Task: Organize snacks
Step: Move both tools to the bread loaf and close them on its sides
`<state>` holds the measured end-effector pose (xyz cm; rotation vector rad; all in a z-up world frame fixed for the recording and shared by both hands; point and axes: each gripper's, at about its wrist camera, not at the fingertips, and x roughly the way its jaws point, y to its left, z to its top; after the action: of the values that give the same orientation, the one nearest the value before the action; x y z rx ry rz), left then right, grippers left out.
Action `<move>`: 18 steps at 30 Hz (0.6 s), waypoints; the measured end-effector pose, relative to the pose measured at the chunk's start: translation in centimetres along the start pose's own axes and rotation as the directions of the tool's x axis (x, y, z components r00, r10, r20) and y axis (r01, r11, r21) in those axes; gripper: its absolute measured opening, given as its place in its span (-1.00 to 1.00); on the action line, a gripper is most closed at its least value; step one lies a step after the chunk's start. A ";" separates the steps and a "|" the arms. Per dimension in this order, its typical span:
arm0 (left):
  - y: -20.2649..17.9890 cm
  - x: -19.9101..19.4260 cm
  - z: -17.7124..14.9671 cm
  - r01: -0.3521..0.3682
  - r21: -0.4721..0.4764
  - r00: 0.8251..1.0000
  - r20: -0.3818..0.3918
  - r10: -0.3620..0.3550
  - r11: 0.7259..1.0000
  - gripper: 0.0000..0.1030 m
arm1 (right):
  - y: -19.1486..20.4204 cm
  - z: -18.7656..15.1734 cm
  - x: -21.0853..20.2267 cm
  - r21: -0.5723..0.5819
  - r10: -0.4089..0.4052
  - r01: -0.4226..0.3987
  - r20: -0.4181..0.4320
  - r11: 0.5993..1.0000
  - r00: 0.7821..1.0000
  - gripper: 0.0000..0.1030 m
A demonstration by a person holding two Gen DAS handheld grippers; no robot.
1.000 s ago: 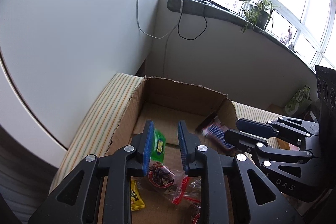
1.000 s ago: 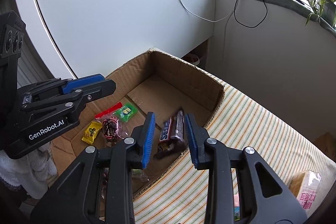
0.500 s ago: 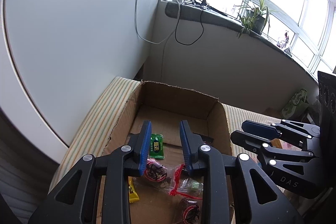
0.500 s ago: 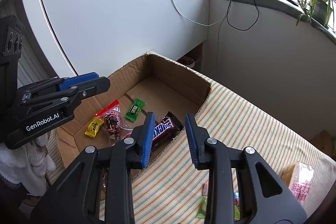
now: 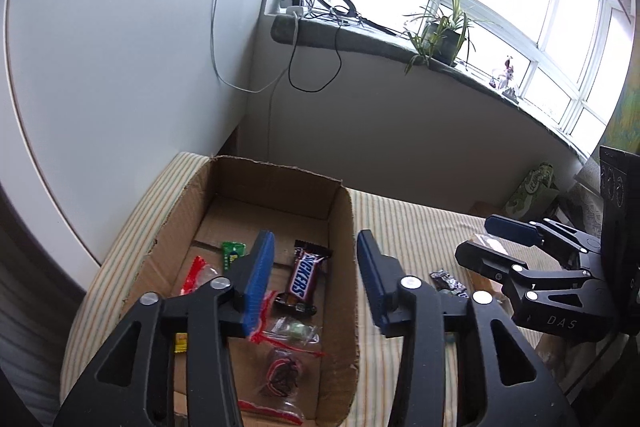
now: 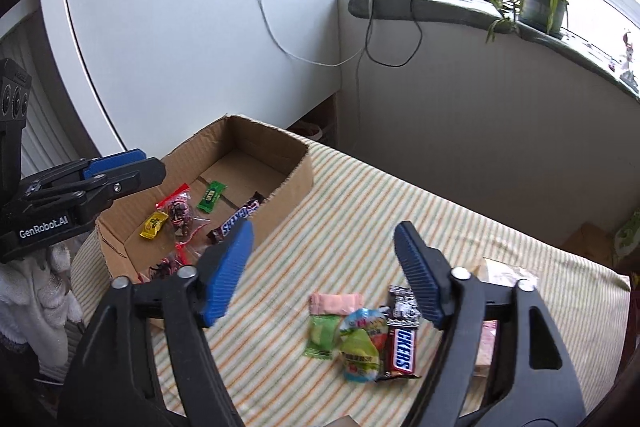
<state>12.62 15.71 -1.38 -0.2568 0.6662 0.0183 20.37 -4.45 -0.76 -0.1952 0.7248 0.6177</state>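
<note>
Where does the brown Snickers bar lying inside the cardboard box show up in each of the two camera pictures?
Left wrist view: brown Snickers bar lies lower centre, on the box floor between the gripper's fingers.
Right wrist view: the same bar lies left of centre, by the box's near wall.
Shared landmark: the open cardboard box on the striped cloth.

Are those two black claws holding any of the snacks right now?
No. The left gripper and right gripper are both opening with nothing between their fingers.

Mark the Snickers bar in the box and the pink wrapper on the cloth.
Snickers bar (image 5: 306,277), left wrist view, middle of wrapper.
Pink wrapper (image 6: 337,303), right wrist view, middle of wrapper.
</note>
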 end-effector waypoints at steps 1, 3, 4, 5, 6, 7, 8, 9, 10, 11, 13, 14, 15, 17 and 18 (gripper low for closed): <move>-0.5 -0.1 -0.1 0.005 0.002 1.000 0.003 -0.005 1.000 0.11 | -0.8 -0.2 -0.5 0.013 -0.012 0.012 0.002 1.000 1.000 0.65; -1.6 -0.1 -0.3 0.021 0.010 1.000 -0.001 -0.021 1.000 0.23 | -2.5 -0.7 -1.3 0.048 -0.025 0.025 -0.002 0.999 1.000 0.73; -2.2 -0.1 -0.5 0.029 0.016 1.000 -0.003 -0.029 0.999 0.29 | -3.4 -1.1 -1.7 0.069 -0.027 0.028 -0.004 0.997 1.000 0.80; -2.8 -0.1 -0.6 0.038 0.022 0.999 -0.004 -0.038 0.999 0.30 | -4.3 -1.4 -2.1 0.090 -0.030 0.030 -0.006 0.995 1.000 0.82; -3.4 -0.1 -0.8 0.049 0.030 0.999 -0.007 -0.048 0.998 0.31 | -5.3 -1.7 -2.4 0.109 -0.034 0.035 -0.010 0.993 0.999 0.84; -4.0 0.0 -0.9 0.058 0.036 0.998 -0.011 -0.057 0.998 0.31 | -6.2 -2.1 -2.8 0.124 -0.044 0.045 -0.014 0.991 0.999 0.84; -4.5 0.1 -1.2 0.067 0.041 0.998 -0.015 -0.066 0.997 0.31 | -7.1 -2.4 -3.1 0.137 -0.058 0.060 -0.017 0.989 0.998 0.84; -5.1 0.3 -1.3 0.078 0.045 0.997 -0.021 -0.077 0.996 0.32 | -7.8 -2.7 -3.3 0.147 -0.070 0.073 -0.022 0.987 0.997 0.84; -5.6 0.6 -1.5 0.089 0.048 0.996 -0.029 -0.087 0.995 0.32 | -8.7 -3.0 -3.5 0.156 -0.081 0.084 -0.030 0.984 0.996 0.84; -6.1 0.8 -1.7 0.099 0.049 0.995 -0.036 -0.097 0.994 0.32 | -9.5 -3.4 -3.6 0.165 -0.088 0.093 -0.038 0.982 0.995 0.84; -7.0 1.3 -2.1 0.118 0.048 0.992 -0.050 -0.116 0.992 0.32 | -11.0 -4.2 -3.6 0.187 -0.094 0.102 -0.055 0.977 0.994 0.84; -7.6 1.6 -2.3 0.128 0.048 0.990 -0.058 -0.126 0.991 0.32 | -11.8 -4.5 -3.6 0.201 -0.092 0.103 -0.065 0.974 0.994 0.84; -8.1 1.9 -2.4 0.139 0.051 0.989 -0.066 -0.135 0.989 0.32 | -12.6 -4.9 -3.6 0.215 -0.089 0.103 -0.073 0.971 0.993 0.84; -9.2 2.5 -2.8 0.154 0.064 0.985 -0.083 -0.149 0.986 0.32 | -14.2 -5.7 -3.6 0.249 -0.084 0.103 -0.086 0.963 0.993 0.84; -9.8 2.7 -3.0 0.163 0.071 0.983 -0.092 -0.156 0.984 0.32 | -14.9 -6.0 -3.5 0.267 -0.079 0.101 -0.092 0.958 0.993 0.84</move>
<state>13.91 5.30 -3.07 -0.2362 0.7290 -0.1732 23.78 -20.28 -3.45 0.0014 0.8655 0.4194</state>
